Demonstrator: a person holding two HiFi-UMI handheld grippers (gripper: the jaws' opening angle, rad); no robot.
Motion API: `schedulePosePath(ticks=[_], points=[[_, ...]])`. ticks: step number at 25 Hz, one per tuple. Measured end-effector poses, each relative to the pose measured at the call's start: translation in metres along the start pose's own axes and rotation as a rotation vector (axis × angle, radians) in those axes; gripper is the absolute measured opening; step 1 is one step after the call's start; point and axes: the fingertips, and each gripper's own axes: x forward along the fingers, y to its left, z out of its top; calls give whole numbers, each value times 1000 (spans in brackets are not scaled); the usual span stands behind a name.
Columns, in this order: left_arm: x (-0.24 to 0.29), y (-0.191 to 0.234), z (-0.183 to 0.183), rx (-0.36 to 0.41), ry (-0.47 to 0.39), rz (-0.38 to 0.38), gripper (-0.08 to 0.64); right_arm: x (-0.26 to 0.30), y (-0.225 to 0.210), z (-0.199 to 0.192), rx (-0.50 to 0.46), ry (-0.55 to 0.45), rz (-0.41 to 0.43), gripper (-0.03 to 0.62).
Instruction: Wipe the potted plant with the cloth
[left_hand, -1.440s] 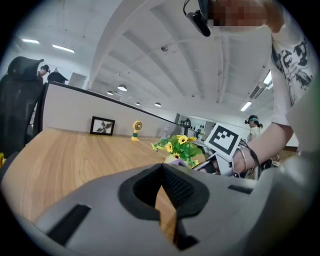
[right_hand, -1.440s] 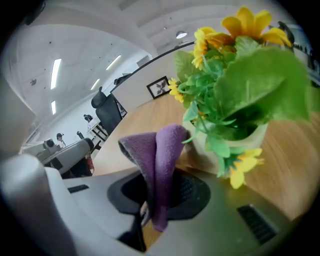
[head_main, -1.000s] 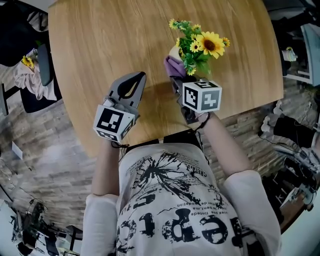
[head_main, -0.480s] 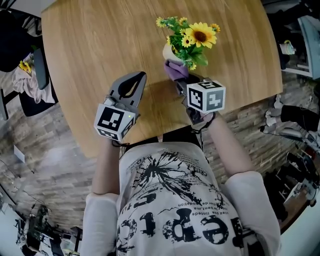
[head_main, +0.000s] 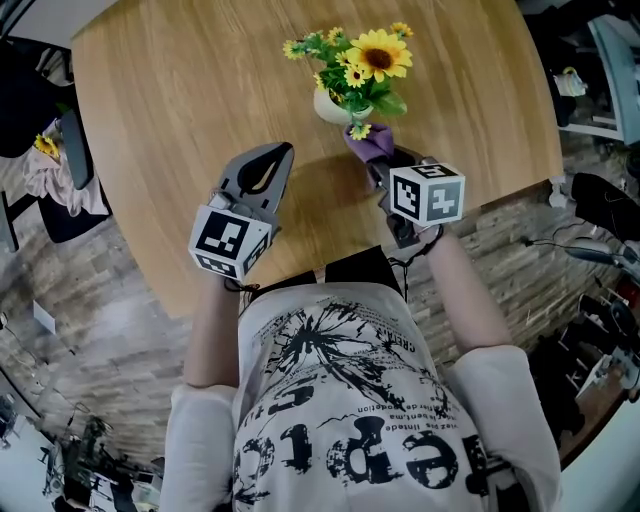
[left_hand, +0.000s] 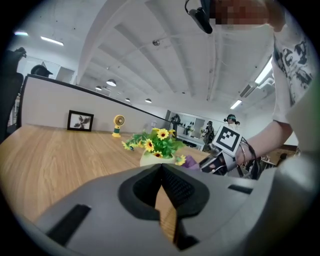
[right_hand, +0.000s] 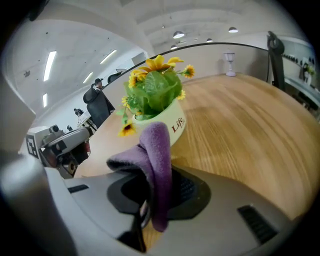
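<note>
- Past the wooden table (head_main: 160, 90), the left gripper view shows a framed picture (left_hand: 80, 120) and a small yellow ornament (left_hand: 118, 125) along a partition, well apart from my work.
- My left gripper (left_hand: 161, 167) sits left of centre in the head view, fingers pressed together on nothing, off to the plant's side.
- My right gripper (right_hand: 152, 172) has its fingers clamped on the purple cloth (right_hand: 156, 150), which folds up between it and the pot.
- One drooping yellow bloom (right_hand: 127, 130) hangs just beside the cloth.
- The potted plant (head_main: 350, 75) stands upright at upper centre of the head view: cream pot with red lettering, green leaves, one large sunflower and smaller yellow blooms.
- I cannot tell whether the cloth touches the pot.
</note>
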Motion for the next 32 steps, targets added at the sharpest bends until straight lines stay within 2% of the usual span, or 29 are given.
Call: schedulePosePath(ticks=[10, 13, 17, 21, 24, 32], points=[[31, -18, -1, -9, 22, -15, 8, -34, -55, 15, -5, -48, -112, 80], [44, -22, 0, -24, 25, 0, 105, -43, -78, 26, 9, -57, -132, 80], [65, -20, 0, -44, 22, 75, 372, -45, -101, 47, 1, -63, -124, 80], [87, -20, -6, -53, 18, 130, 540, -39, -113, 71, -43, -66, -99, 80], [101, -18, -11, -64, 17, 181, 589, -31, -116, 91, -91, -75, -66, 80], [134, -15, -19, -72, 66, 273, 590, -10, -126, 131, -196, -59, 2, 80]])
